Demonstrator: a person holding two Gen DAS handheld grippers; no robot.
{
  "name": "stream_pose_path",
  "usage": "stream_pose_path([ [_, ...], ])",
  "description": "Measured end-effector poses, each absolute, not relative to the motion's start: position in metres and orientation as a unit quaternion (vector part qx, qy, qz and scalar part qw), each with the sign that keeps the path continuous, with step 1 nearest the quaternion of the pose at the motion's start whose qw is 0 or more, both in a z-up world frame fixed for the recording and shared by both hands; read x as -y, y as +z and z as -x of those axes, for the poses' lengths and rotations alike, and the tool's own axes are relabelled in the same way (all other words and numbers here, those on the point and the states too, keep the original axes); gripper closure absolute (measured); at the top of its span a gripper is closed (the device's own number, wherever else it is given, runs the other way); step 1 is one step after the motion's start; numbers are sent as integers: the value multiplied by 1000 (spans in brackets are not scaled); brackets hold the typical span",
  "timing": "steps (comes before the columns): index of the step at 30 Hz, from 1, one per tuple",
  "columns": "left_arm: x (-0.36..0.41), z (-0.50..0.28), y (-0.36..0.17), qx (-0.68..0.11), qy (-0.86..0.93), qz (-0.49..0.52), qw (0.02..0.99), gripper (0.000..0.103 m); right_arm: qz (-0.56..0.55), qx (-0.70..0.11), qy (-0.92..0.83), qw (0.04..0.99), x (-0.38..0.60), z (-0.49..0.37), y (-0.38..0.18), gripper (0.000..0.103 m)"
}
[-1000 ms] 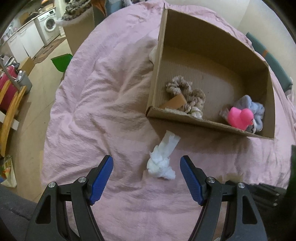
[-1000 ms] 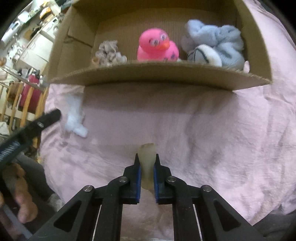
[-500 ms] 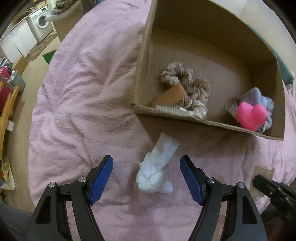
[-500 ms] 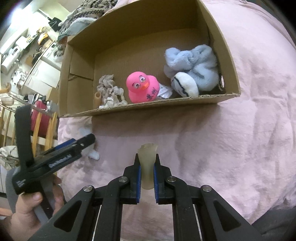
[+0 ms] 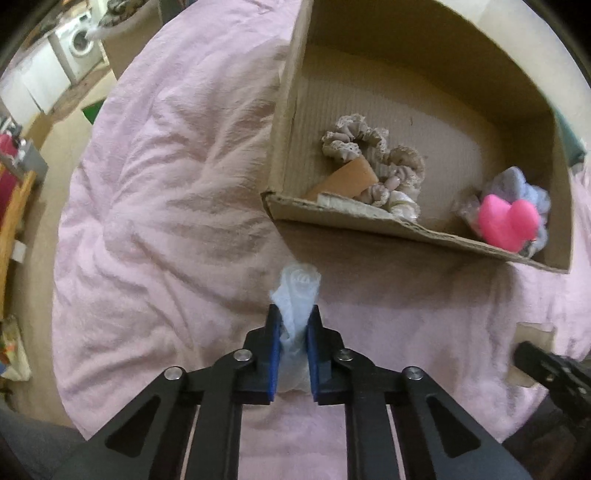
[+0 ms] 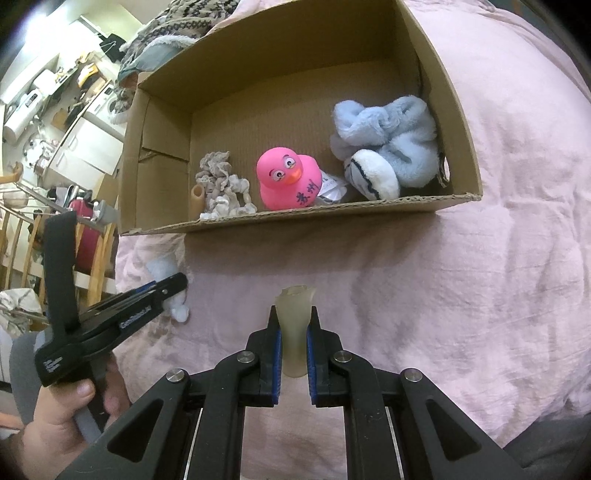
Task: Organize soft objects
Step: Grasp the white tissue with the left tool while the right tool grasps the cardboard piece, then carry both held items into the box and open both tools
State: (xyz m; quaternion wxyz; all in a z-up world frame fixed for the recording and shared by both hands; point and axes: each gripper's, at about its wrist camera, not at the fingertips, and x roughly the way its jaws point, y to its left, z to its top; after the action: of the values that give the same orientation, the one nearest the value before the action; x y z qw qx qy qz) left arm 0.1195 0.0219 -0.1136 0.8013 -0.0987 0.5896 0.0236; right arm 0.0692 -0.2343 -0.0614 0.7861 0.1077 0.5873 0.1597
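Note:
My left gripper (image 5: 293, 314) is shut on a crumpled white tissue (image 5: 297, 291) that lies on the pink bedspread (image 5: 166, 206), just in front of the cardboard box (image 5: 369, 218). My right gripper (image 6: 293, 314) is shut on a pale rubbery finger-shaped piece (image 6: 294, 325), held above the bedspread (image 6: 461, 277) before the box (image 6: 369, 210). Inside the box (image 6: 162, 110) sit a pink rubber duck (image 6: 288, 181), a blue plush toy (image 6: 388, 140), beige scrunchies (image 6: 221, 188) and a tan tube (image 6: 197, 201). In the right wrist view the left gripper (image 6: 173, 291) clamps the tissue (image 6: 162, 267), with a hand (image 6: 59, 424) on its handle.
The bed ends at the left, with floor (image 5: 48, 140), a washing machine (image 5: 79, 46) and wooden chairs (image 6: 22, 236) beyond. A knitted blanket (image 6: 184, 18) lies behind the box. The right gripper's tip (image 5: 546, 369) shows at the lower right of the left wrist view.
My left gripper came down over the white tissue and its jaws shut on it. My right gripper rose and tilted, still gripping the pale piece; the box's inside shows more.

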Motion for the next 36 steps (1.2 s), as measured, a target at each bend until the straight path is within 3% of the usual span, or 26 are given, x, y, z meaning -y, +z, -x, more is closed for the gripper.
stream_pose_path([
  [13,-34,-80,-83,-579,29,123,805,92,-121,-585,171,783,234,-67,-60,90],
  [21,-10,-59,-35,-514,17,90,853,92,-136,-556,194,797,235,-61,-38,90],
  [30,4,-91,10,-459,-6,45,887,92,-140,-501,226,824,236,-68,5,90],
  [36,8,-119,13,-454,-11,24,891,92,-121,-512,198,827,235,-101,-1,90],
])
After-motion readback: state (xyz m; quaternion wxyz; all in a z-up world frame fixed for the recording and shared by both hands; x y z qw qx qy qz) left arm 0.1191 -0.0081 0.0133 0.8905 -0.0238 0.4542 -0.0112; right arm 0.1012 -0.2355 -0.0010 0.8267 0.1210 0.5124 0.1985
